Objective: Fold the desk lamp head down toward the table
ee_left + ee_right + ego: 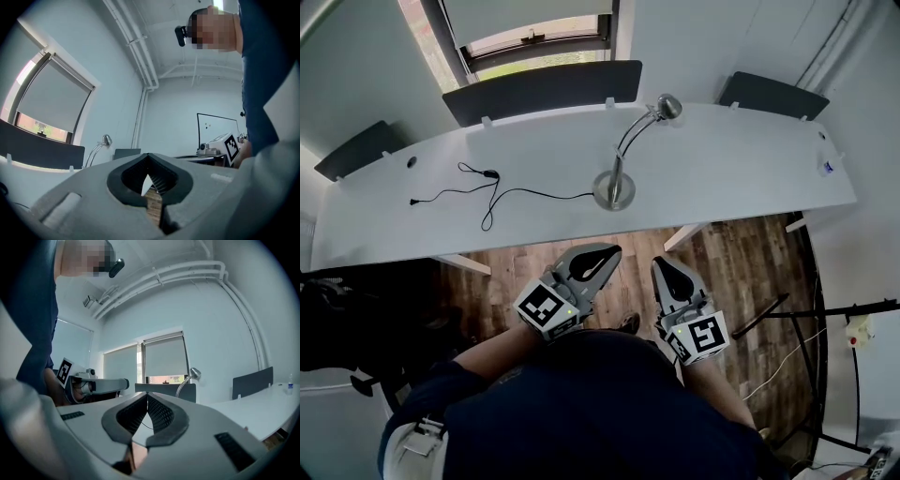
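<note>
Nearest to you, both tools are held close to your body over the brown wooden plank floor (525, 267), short of the table's near edge.

Your left gripper (613, 250) has its fingers (93, 192) pressed together, tips meeting, with nothing between them. Your right gripper (660, 263) is just beside it on the right. Its fingers (201, 437) are likewise pressed together and carry nothing. Both point toward the table and touch nothing on it.

Beyond them lies the long white curved table (741, 173). The silver gooseneck desk lamp (623, 155) stands on its round base near the middle of the table, close to the near edge, well apart from both grippers. Its stem rises from the base and the neck arches away to the far right. The head is raised above the table, toward the far edge.

To the left of the base, a thin black cable (487, 192) lies loose on the tabletop, one end running up to the base.

Along the far edge stand dark flat divider panels (542, 91). Behind the middle one is a window with a pale roller blind (534, 23).
</note>
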Available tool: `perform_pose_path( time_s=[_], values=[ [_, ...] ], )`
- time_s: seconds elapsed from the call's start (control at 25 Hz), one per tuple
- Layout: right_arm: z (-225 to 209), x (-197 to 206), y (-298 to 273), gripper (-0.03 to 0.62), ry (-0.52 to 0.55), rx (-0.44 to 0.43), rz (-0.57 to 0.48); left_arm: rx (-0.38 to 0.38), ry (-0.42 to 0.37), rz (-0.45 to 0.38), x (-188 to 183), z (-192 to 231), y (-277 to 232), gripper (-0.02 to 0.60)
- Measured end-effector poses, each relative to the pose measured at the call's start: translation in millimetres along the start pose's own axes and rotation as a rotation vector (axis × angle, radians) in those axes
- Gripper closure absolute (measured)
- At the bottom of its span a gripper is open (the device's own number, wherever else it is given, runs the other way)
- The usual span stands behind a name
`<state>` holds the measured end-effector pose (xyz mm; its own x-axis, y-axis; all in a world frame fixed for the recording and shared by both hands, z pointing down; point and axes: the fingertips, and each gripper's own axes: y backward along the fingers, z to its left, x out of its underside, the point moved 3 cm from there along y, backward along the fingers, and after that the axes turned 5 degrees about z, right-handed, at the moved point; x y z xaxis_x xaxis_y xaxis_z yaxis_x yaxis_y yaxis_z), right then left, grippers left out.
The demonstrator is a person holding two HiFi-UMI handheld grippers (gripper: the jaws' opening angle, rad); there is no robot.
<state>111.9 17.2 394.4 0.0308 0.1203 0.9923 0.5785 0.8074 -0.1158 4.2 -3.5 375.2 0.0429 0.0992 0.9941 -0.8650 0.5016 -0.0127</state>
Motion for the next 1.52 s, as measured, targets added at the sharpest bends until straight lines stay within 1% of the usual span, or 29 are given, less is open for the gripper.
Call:
perform_pose_path(
  time_s=[0.16,0.32,0.48,0.6,0.76,0.84,1.0,1.16,1.24,1.32,1.52],
  values=[
    [-37,-3,-12,0.583,0.012,-0.043,-0.001,-0.060,0.001,0.019,3,18,-33,0.577],
    [-65,-7,-29,0.583,0.024,-0.096,0.000,-0.097,-0.011,0.034,5,36,-56,0.577],
    [-82,-5,-39,0.583,0.030,-0.123,0.003,-0.137,0.000,0.034,10,47,-71,0.576],
    [-84,-6,-52,0.583,0.030,-0.126,0.013,-0.138,-0.029,0.042,8,59,-75,0.577],
    [-90,-9,-78,0.583,0.054,-0.097,0.034,-0.124,-0.018,0.045,9,84,-80,0.576],
    [-93,-12,-91,0.582,0.058,-0.073,0.042,-0.104,-0.025,0.045,8,98,-81,0.575],
    [-98,-16,-117,0.582,0.074,-0.036,0.063,-0.059,0.001,0.064,10,124,-85,0.575],
    [-106,-22,-139,0.582,0.091,-0.001,0.074,-0.037,-0.037,0.100,17,150,-91,0.575],
    [-109,-24,-150,0.582,0.118,0.015,0.082,-0.023,-0.038,0.124,21,161,-96,0.575],
    [-114,-23,-161,0.582,0.156,0.029,0.097,-0.020,-0.038,0.149,32,175,-101,0.575],
    [-130,-17,-185,0.580,0.237,0.066,0.156,-0.044,-0.058,0.215,71,212,-111,0.574]
  ],
)
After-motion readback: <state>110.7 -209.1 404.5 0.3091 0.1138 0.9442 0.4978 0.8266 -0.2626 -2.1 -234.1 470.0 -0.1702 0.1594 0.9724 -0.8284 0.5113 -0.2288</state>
